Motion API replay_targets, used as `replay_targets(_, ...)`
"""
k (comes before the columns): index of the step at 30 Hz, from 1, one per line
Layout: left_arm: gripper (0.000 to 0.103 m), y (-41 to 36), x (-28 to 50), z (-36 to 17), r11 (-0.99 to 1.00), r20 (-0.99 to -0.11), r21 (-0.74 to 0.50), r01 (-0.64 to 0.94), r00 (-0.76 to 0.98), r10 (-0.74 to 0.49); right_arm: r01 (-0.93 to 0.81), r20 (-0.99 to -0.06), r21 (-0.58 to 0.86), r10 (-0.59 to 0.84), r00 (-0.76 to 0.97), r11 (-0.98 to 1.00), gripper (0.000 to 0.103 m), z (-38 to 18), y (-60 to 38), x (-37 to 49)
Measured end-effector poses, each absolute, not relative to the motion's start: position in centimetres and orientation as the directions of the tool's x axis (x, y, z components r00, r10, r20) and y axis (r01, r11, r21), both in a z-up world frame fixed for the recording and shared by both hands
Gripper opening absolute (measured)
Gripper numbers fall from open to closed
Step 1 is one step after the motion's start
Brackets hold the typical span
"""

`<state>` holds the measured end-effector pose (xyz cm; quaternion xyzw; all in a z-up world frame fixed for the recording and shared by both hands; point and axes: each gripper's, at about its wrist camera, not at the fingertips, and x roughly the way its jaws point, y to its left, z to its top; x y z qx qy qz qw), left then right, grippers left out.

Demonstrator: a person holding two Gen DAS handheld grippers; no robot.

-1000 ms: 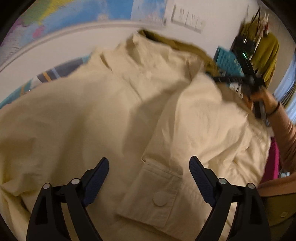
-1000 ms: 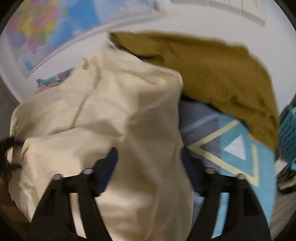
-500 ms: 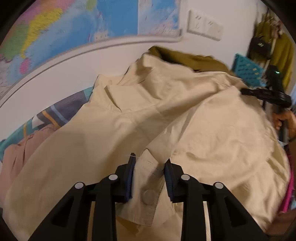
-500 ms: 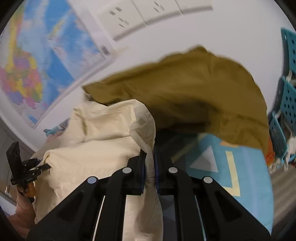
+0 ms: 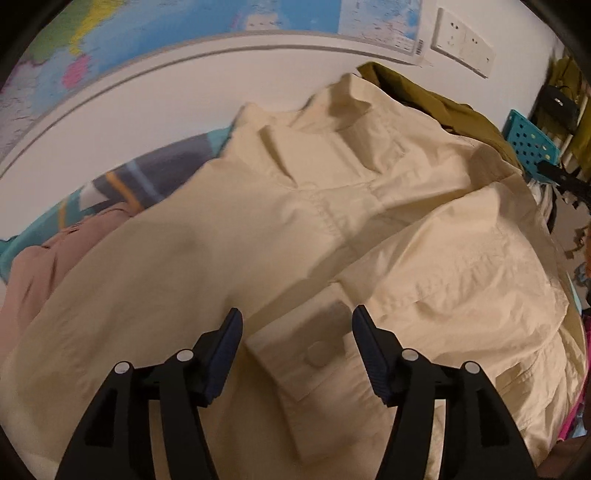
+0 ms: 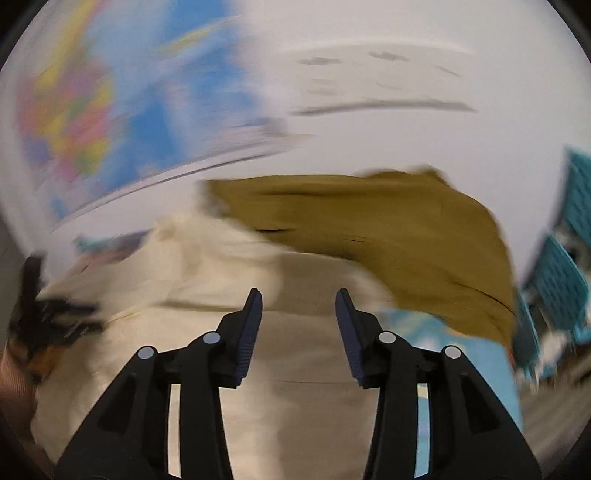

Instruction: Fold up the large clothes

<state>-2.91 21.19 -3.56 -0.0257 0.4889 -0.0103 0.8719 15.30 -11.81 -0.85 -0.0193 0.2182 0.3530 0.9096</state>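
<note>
A large cream jacket lies spread over the bed, collar toward the wall. Its cuff with a round button lies just below my left gripper, which is open and empty above it. In the blurred right wrist view the jacket fills the lower half. My right gripper is open and empty above the cream cloth. The other gripper shows at the left edge.
An olive garment lies by the wall behind the jacket, also in the left wrist view. A patterned blue bedsheet, a pink garment, a teal crate, and a wall map.
Both grippers were shut on the jacket half a second ago and have opened, letting the cloth go. The right gripper is swinging, its view blurred.
</note>
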Motion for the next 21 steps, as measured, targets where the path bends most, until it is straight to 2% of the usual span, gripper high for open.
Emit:
replay_targets(5, 0.061, 21.6, -5.1, -1.2, 0.998, -0.807, -0.046, -0.048, 0.591, -0.009, -0.856, -0.528, 0.043, 0.739, 0.419, 0.516, 0.043, -3.2, -1.5, 11.7)
replay_targets(7, 0.066, 21.7, -6.6, -0.2, 0.997, -0.785, -0.037, -0.067, 0.619, 0.013, -0.890, -0.579, 0.015, 0.730, 0.363, 0.455, 0.043, -4.6, 2.5, 11.0)
replay_targets(12, 0.070, 23.7, -11.5, 2.3, 0.992, -0.735, -0.011, -0.127, 0.673, 0.078, -0.912, -0.679, -0.013, 0.667, 0.308, 0.409, 0.044, -8.0, 8.8, 11.9)
replay_targets(14, 0.074, 25.2, -14.0, 3.1, 0.984, -0.715, 0.000, -0.179, 0.688, 0.125, -0.907, -0.692, -0.042, 0.642, 0.329, 0.420, 0.043, -8.5, 9.6, 12.3)
replay_targets(19, 0.075, 29.2, -19.3, 3.8, 0.960, -0.694, -0.005, -0.280, 0.692, 0.198, -0.897, -0.681, -0.001, 0.657, 0.324, 0.441, 0.045, -8.2, 9.2, 12.5)
replay_targets(21, 0.075, 30.5, -21.0, 3.6, 0.953, -0.693, -0.020, -0.302, 0.691, 0.204, -0.912, -0.649, 0.019, 0.699, 0.301, 0.409, 0.046, -7.2, 8.7, 11.3)
